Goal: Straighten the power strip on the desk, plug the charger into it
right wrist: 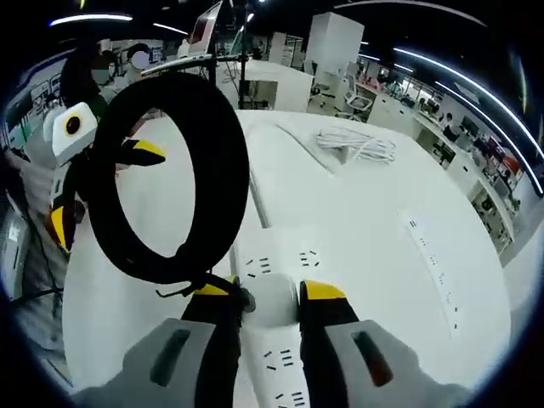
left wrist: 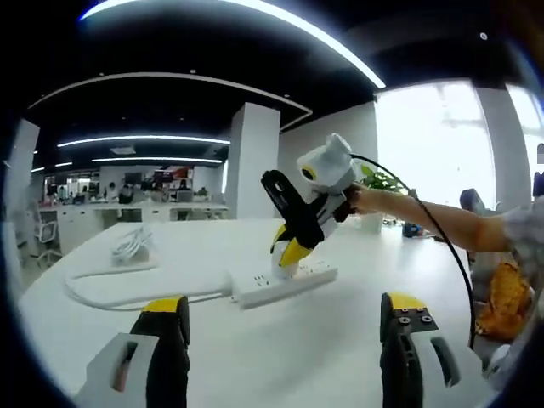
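Open office: white pillar [left wrist: 252, 161]; bright window [left wrist: 433, 144]; ceiling light strips [left wrist: 280, 21].

The tabletop [left wrist: 357, 340] looks smooth, white and faintly glossy. The power strip [left wrist: 285, 285] is smooth white plastic, as is the charger [right wrist: 270, 299]. The coiled cable [right wrist: 170, 178] is matt black, rubbery. The right tool [right wrist: 265, 293] has matt black jaws with yellow tips.

The left gripper [left wrist: 285, 319] has two black jaws capped with yellow tips, set on pale grey bodies with dark slots; small screws dot its right-hand jaw. The right gripper [right wrist: 270, 297] matches it: black jaws, yellow tips, grey bodies with dark oval slots. Seen from the left gripper view, it carries a white housing and a thin black cable [left wrist: 442, 238]. The person's forearm [left wrist: 425, 217] is bare.
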Available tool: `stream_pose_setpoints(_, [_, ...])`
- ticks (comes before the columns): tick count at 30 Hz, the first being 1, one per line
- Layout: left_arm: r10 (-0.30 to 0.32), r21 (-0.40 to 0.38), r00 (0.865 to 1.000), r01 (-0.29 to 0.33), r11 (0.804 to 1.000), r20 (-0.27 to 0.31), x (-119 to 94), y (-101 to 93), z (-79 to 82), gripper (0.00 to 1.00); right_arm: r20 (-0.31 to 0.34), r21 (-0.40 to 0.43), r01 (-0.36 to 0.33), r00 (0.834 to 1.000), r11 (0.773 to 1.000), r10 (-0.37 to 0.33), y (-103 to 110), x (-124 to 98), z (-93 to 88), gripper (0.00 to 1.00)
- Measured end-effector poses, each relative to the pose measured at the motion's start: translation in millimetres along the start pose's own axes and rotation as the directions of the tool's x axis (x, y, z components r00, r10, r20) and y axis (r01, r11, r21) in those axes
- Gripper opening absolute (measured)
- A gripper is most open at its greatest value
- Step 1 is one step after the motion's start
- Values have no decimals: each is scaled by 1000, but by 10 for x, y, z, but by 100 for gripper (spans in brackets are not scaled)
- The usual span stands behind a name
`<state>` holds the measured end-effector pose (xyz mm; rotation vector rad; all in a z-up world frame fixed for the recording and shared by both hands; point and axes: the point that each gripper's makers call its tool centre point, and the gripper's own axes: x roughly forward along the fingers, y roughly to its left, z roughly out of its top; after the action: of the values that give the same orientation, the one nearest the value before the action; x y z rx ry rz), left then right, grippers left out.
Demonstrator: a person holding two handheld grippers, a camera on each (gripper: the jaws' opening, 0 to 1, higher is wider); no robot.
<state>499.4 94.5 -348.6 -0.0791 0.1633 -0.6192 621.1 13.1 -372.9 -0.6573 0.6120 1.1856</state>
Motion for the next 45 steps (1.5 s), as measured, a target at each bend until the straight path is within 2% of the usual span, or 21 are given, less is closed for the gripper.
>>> stream_pose_setpoints(4, [-2,4,1000,2,1000,4,-4,-18,19,94,-7,-31,12,1000,999,-13,44,-2,-27,23])
stream_pose_setpoints(8, [0,-1,1000,0,1000,15,-6,-12,37,94,-34,-125,66,997,990,-70,103,9,-44,23])
stream_pose_setpoints(11, [6,0,1000,-6,1000,15,-6,0,48,94,-57,-170,57,996,984,-68,103,22,-43,23])
stream_pose_setpoints(12, [5,1,1000,-6,1000,16,-8,-1,52,95,-60,-159,45,997,986,-55,80,22,-40,23])
stream_pose_setpoints(13, [9,0,1000,-9,1000,21,-15,1,65,95,-42,-82,15,999,997,-18,59,25,-34,23])
stream_pose_setpoints(16, [10,-1,999,-10,1000,37,-34,-9,91,95,-24,14,-37,999,999,37,-23,29,-30,22])
stream_pose_setpoints(20, [-2,3,999,2,1000,42,-38,-36,101,95,-50,-4,-51,997,999,50,-18,52,-21,22])
stream_pose_setpoints(24, [-9,-3,998,9,1000,58,-36,-38,122,95,-76,-140,47,995,989,-58,42,45,-44,22])
stream_pose_setpoints(26, [-11,-7,998,12,1000,62,-37,-37,126,95,-72,-135,34,996,990,-44,24,45,-44,22])
stream_pose_setpoints(27, [-11,-7,998,11,1000,61,-41,-37,122,95,-66,-98,3,998,995,-10,27,46,-43,22])
stream_pose_setpoints(28, [-9,-3,998,9,1000,59,-46,-37,115,95,-58,-12,-39,998,999,38,-18,48,-35,22])
stream_pose_setpoints(31, [-13,2,999,13,1000,50,-63,-50,93,95,-49,40,-98,994,994,100,-66,56,-31,22])
stream_pose_setpoints(33, [-12,5,999,11,1000,52,-82,-48,97,95,-35,-16,-49,998,999,48,-44,57,-22,22])
stream_pose_setpoints(34, [-9,5,998,9,1000,55,-88,-41,104,95,-39,-125,10,999,992,-15,-36,42,-15,22])
stream_pose_setpoints(35, [-6,4,998,6,1000,58,-91,-32,112,95,-43,-155,61,997,986,-68,-16,37,-27,22])
stream_pose_setpoints(36, [-3,3,998,2,1000,61,-90,-23,121,95,-36,-184,62,997,981,-70,-8,38,-16,22])
stream_pose_setpoints(38, [2,5,998,-2,1000,65,-75,-8,145,95,-16,-39,-23,1000,999,22,-90,39,0,22])
stream_pose_setpoints(40, [0,2,997,0,1000,73,-63,-19,162,95,-18,-4,-71,997,998,70,-117,61,-31,23])
stream_pose_setpoints(42, [-9,-2,997,10,1000,78,-68,-44,157,95,-66,-50,-62,996,997,59,-29,45,-53,23])
stream_pose_setpoints(44, [-12,-2,997,12,1000,75,-80,-58,128,95,-139,-120,-8,990,993,-9,26,72,-83,23])
stream_pose_setpoints(45, [-9,-3,997,9,1000,71,-82,-53,114,95,-129,-108,-19,992,994,4,65,76,-79,23])
